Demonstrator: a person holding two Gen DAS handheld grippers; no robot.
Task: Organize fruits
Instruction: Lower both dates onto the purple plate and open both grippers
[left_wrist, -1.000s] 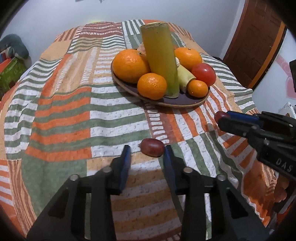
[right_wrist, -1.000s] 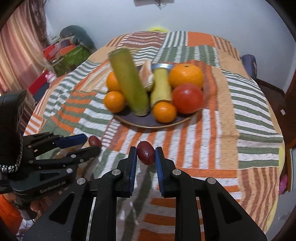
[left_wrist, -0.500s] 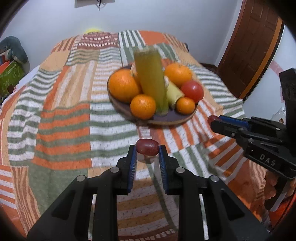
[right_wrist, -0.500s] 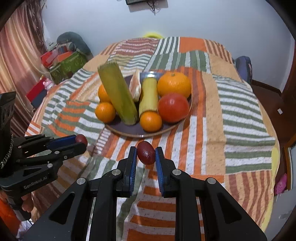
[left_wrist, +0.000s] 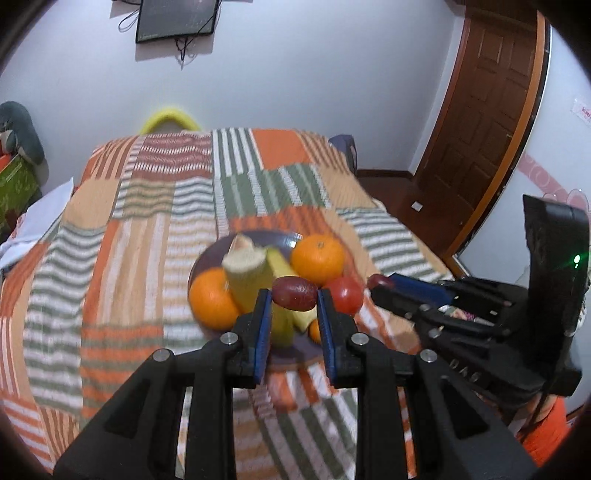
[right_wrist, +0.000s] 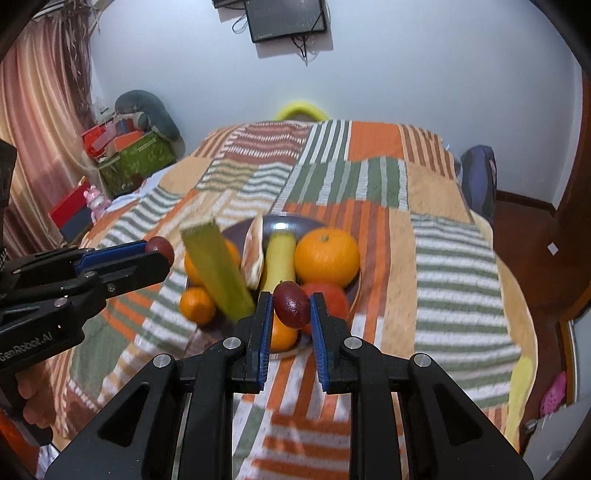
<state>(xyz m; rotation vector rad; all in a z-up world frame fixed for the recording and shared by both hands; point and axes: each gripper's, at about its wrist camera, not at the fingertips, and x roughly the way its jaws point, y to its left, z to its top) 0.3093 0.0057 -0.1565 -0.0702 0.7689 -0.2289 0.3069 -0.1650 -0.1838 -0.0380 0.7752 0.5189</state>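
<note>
My left gripper (left_wrist: 294, 301) is shut on a dark red grape (left_wrist: 294, 298), held in the air in front of the dark plate (left_wrist: 284, 240). My right gripper (right_wrist: 289, 306) is shut on a second dark red grape (right_wrist: 291, 304), also lifted above the plate's near side. The plate holds oranges (right_wrist: 327, 255), a red tomato (left_wrist: 345, 294), a banana (right_wrist: 279, 258), a tall green stalk (right_wrist: 216, 269) and a pale fruit wedge (right_wrist: 255, 254). Each gripper shows in the other's view: the left gripper (right_wrist: 159, 248) at the left, the right gripper (left_wrist: 378, 282) at the right.
The plate (right_wrist: 291, 221) sits on a striped patchwork bedspread (left_wrist: 155, 206). Boxes and toys (right_wrist: 125, 155) stand at the far left by a curtain. A wooden door (left_wrist: 484, 110) is at the right, a screen (right_wrist: 284, 18) on the wall.
Both grippers have risen from the bedspread with their grapes and moved closer to the plate. The left gripper closed on its grape, which lay on the cloth a second ago.
</note>
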